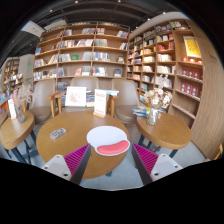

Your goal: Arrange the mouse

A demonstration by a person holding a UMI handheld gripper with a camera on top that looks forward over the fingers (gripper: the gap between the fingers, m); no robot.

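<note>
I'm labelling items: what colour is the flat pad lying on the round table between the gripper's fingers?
Red, or pinkish red: the pad shows in the gripper view.

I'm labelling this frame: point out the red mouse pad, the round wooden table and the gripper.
red mouse pad [112, 147], gripper view, middle of its surface.
round wooden table [62, 150], gripper view, bare top left of the pad.
gripper [110, 163], gripper view, midway between its open fingertips.

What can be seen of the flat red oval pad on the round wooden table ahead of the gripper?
The flat red oval pad, likely a mouse pad, looks thin and smooth. It lies flat near the closer edge of the round wooden table, just ahead of the open gripper and centred between its fingers. Nothing rests on it, and the fingers do not touch it. A small dark object, perhaps the mouse, lies apart from it on the same table.
</note>
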